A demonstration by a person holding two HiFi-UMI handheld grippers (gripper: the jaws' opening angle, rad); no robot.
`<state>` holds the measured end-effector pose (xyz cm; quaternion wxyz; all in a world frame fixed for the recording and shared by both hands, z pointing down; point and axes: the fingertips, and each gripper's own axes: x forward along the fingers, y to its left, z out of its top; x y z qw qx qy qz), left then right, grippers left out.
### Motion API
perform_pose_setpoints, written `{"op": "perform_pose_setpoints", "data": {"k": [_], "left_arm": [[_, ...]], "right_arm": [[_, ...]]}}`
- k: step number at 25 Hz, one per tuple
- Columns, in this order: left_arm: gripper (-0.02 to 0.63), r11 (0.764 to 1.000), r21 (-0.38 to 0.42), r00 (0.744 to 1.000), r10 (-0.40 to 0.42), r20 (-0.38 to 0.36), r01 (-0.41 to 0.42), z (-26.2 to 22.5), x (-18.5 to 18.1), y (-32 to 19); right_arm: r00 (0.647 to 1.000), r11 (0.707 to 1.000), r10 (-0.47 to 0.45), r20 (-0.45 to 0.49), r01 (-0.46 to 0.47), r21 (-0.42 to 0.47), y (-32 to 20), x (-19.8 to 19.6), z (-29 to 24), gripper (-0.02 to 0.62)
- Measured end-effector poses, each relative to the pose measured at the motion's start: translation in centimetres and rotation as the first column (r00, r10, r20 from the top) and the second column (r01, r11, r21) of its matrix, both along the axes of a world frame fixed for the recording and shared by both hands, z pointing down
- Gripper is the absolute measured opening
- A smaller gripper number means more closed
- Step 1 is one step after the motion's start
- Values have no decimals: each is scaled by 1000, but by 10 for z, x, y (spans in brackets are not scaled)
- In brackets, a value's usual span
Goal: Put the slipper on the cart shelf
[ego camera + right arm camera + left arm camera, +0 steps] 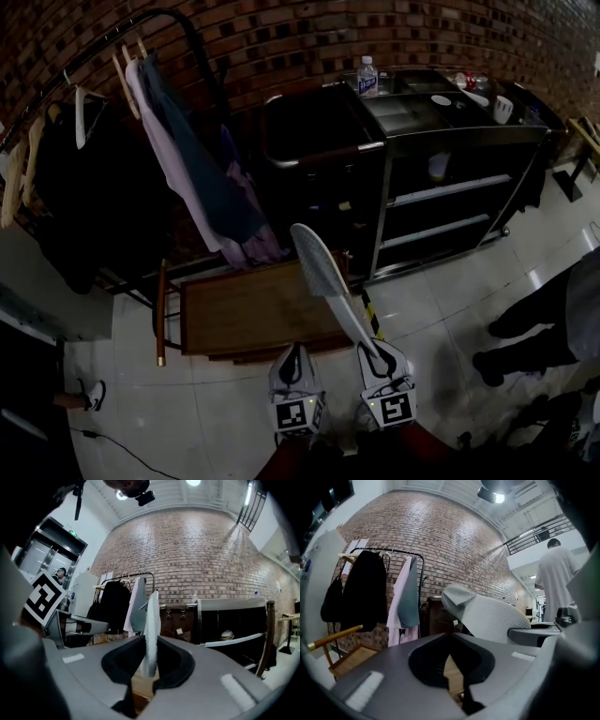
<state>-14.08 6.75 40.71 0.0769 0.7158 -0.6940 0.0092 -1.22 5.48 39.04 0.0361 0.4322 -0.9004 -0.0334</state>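
Right hand-held gripper (375, 352) pinches white slipper (323, 272) by one end. Left hand-held gripper (292, 361) pressed together, empty. Feed free end first onto cart shelf (441, 192), keeping the pinch firm.

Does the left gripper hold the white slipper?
No, the slipper stands clamped between the jaws of the right gripper, while the left gripper has nothing between its jaws.

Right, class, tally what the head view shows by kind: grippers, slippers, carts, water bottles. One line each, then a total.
Grippers: 2, the left gripper and the right gripper
Slippers: 1, held in the right gripper; a pale thing on the cart shelf is too small to tell
Carts: 1
Water bottles: 1
Total: 5
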Motion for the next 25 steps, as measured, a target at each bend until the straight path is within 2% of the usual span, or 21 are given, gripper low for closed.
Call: {"op": "perform_pose_setpoints", "data": {"k": [4,10,19,25], "left_arm": [[15,1000,5,1000,13,-11,-13,-15,31,-6],[15,997,70,1000,18,-1,-18,-49,60,-11],[15,996,68,998,64,3,-64,-49,49,-9],[15,989,82,992,124,-5,-123,-54,39,-9]], "right_arm": [[1000,1000,5,-7,-5,27,-3,22,-14,57],[999,999,32,2,-32,38,-12,46,-28,58],[996,996,87,-33,-86,32,-8,46,-27,58],[983,984,176,-59,-174,30,-1,51,-25,58]]}}
